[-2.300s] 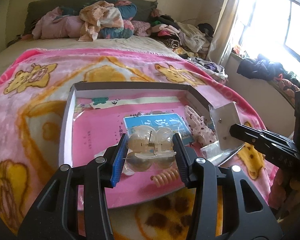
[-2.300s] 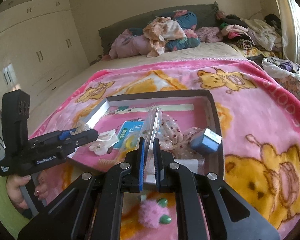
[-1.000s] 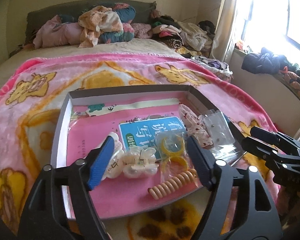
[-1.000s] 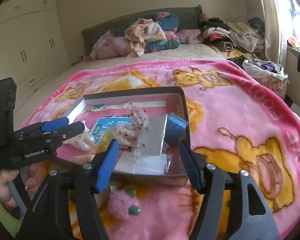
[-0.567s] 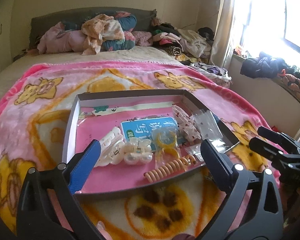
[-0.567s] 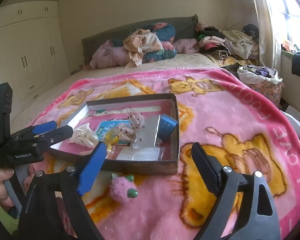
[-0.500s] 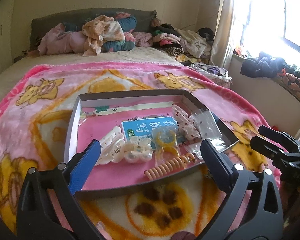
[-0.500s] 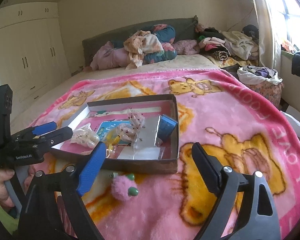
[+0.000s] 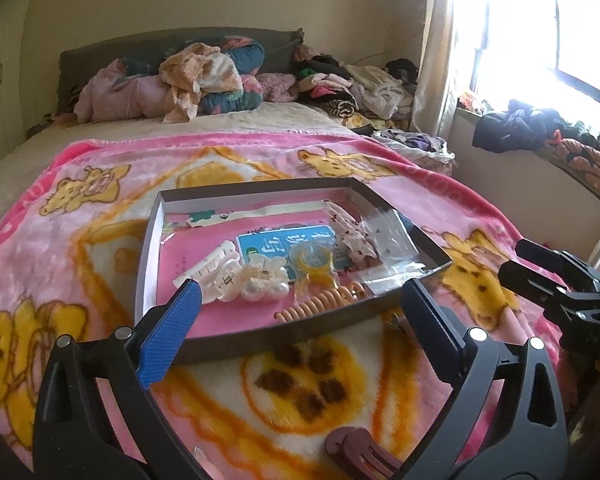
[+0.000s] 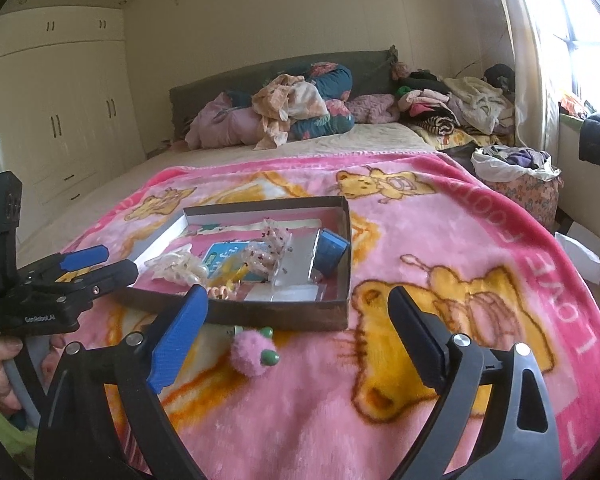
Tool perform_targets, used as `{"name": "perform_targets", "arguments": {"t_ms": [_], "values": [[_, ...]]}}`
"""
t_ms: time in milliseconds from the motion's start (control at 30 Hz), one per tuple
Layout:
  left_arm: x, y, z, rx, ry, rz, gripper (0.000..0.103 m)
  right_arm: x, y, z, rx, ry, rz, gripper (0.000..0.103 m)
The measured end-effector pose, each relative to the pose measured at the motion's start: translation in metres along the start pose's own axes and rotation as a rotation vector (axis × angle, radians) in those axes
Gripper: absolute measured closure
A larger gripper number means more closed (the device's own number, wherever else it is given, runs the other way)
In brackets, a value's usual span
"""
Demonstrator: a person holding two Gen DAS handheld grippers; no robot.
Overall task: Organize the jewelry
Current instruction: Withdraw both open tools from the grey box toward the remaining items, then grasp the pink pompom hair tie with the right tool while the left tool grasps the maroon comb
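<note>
A shallow dark box (image 9: 148, 248) lies on the pink blanket. It holds pale hair claws (image 9: 236, 272), an orange spiral tie (image 9: 320, 304), a yellow piece in a bag (image 9: 314, 262) and clear packets (image 9: 388, 236). My left gripper (image 9: 300, 292) hangs open just short of the box's near wall, nothing between its fingers. My right gripper (image 10: 298, 294) is open too, short of the box (image 10: 280, 314), with a pink pom-pom (image 10: 254, 354) on the blanket below it. A small blue case (image 10: 332, 250) leans in the box's right corner.
A brown hair claw (image 9: 360, 452) lies on the blanket under the left gripper. Piled clothes (image 10: 292, 112) fill the head of the bed. A bag of clothes (image 10: 516, 176) stands off the bed's right side. Wardrobes (image 10: 56, 120) line the left wall.
Both grippers have let go, the left of a pale hair claw and the right of a clear packet, which now lie in the box. Both opened wide and drew back towards me.
</note>
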State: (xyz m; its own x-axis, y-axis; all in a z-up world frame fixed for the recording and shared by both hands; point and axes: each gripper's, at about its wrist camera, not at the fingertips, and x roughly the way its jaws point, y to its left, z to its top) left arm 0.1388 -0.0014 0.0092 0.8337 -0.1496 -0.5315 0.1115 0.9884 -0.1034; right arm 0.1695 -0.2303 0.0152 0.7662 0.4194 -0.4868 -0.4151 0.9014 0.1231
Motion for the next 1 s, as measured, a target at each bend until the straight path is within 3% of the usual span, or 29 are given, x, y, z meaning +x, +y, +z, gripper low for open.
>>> {"name": "perform_targets", "arguments": {"t_ms": [467, 1000], "values": [[-0.013, -0.011, -0.021, 0.020, 0.022, -0.015, 0.012, -0.015, 0.009, -0.015, -0.032, -0.003, -0.010, 0.014], [-0.014, -0.017, -0.061, 0.030, 0.137, -0.077, 0.012, -0.011, 0.017, -0.027, -0.050, 0.026, -0.007, 0.014]]}}
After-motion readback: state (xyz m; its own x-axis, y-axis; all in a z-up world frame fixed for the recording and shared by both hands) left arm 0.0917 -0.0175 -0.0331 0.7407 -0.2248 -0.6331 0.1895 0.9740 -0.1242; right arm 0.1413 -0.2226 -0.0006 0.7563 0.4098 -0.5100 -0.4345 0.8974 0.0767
